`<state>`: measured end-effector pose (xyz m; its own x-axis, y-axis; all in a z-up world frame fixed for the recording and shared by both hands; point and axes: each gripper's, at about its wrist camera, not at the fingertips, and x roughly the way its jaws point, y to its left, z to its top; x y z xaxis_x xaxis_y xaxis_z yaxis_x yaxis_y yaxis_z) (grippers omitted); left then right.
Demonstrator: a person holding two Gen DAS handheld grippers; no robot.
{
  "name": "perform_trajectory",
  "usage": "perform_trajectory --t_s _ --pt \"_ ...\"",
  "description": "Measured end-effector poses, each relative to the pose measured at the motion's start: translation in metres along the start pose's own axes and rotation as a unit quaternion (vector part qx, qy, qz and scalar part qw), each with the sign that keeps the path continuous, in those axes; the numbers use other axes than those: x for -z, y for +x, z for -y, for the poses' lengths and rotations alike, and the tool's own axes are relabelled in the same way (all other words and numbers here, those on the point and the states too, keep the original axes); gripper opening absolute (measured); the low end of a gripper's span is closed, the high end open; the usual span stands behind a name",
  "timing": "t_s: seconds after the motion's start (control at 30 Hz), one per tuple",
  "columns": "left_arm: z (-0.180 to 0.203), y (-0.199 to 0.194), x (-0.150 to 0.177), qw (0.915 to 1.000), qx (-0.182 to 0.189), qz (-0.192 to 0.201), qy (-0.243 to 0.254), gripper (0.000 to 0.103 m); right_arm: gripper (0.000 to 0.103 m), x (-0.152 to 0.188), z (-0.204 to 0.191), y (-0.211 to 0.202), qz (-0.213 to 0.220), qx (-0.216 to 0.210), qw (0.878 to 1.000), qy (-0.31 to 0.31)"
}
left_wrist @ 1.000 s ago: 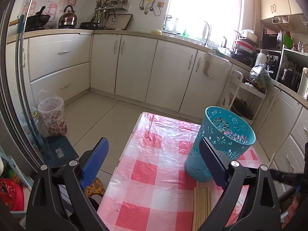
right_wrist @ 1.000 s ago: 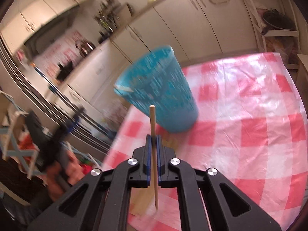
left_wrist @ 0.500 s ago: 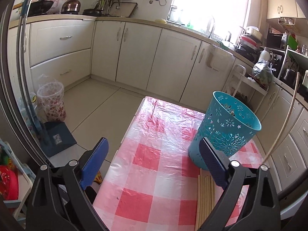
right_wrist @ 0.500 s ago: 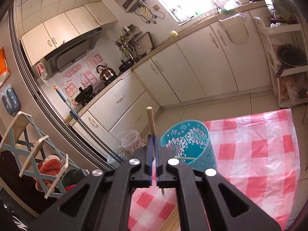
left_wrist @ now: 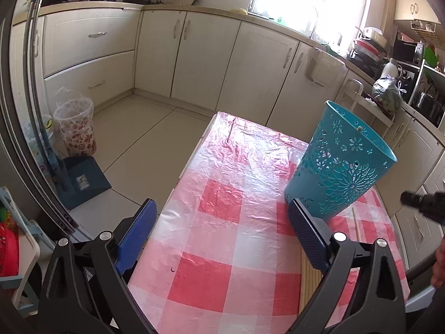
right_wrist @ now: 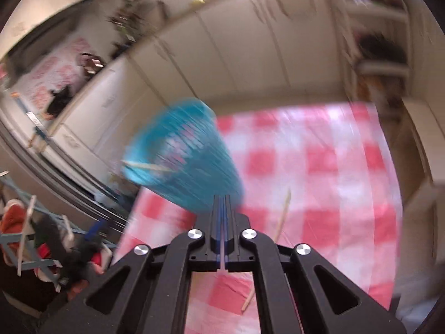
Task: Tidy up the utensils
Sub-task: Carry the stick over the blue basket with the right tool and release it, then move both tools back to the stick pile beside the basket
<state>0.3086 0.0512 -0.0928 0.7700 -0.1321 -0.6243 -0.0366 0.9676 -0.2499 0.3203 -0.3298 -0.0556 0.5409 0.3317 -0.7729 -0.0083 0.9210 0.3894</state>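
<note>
A teal perforated basket (left_wrist: 339,161) stands upright on the red-checked tablecloth (left_wrist: 222,275), blurred in the right wrist view (right_wrist: 180,161), with one chopstick (right_wrist: 147,165) leaning across its rim. My left gripper (left_wrist: 222,231) is open wide and low over the cloth, with nothing between its blue pads. A bundle of wooden chopsticks (left_wrist: 307,281) lies partly under its right finger. My right gripper (right_wrist: 221,197) points down beside the basket. Its jaws are opening by a slim gap and nothing is between them. A loose chopstick (right_wrist: 283,214) lies on the cloth just right of the basket (left_wrist: 357,225).
The table's left edge (left_wrist: 189,164) drops to the tiled floor, where a patterned waste bin (left_wrist: 75,128) and a dark dustpan (left_wrist: 83,181) stand. Cream cabinets (left_wrist: 194,55) line the far wall. A white shelf trolley (left_wrist: 370,103) stands behind the basket.
My right gripper has swung down toward the table and let go of the chopstick, which now lies beside the basket. My left gripper has sunk closer to the cloth.
</note>
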Motion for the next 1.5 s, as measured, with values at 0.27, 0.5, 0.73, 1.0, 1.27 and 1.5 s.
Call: perform_trajectory --t_s 0.27,0.5,0.73,1.0,1.27,1.5 --pt "-0.006 0.014 0.008 0.9999 0.003 -0.016 -0.004 0.091 0.039 0.014 0.025 0.059 -0.020 0.113 0.993 -0.016" --pt "-0.013 0.024 0.009 0.9993 0.006 -0.030 -0.023 0.091 0.006 0.022 0.029 0.065 -0.030 0.145 0.987 -0.058" --pt "-0.011 0.027 0.012 0.9992 0.004 -0.034 -0.021 0.091 0.006 -0.009 0.016 -0.027 0.088 -0.052 0.994 0.031" --pt "0.001 0.026 0.017 0.9995 0.005 -0.030 0.001 0.091 0.006 -0.090 -0.060 -0.098 0.330 -0.154 0.931 0.021" --pt "0.010 0.023 0.018 0.9994 0.003 -0.021 0.027 0.091 0.006 -0.091 -0.065 -0.019 0.343 -0.066 0.936 0.030" --pt "0.014 0.021 0.020 0.9991 0.005 -0.020 0.037 0.092 0.022 -0.051 -0.063 -0.026 0.304 -0.062 0.951 0.015"
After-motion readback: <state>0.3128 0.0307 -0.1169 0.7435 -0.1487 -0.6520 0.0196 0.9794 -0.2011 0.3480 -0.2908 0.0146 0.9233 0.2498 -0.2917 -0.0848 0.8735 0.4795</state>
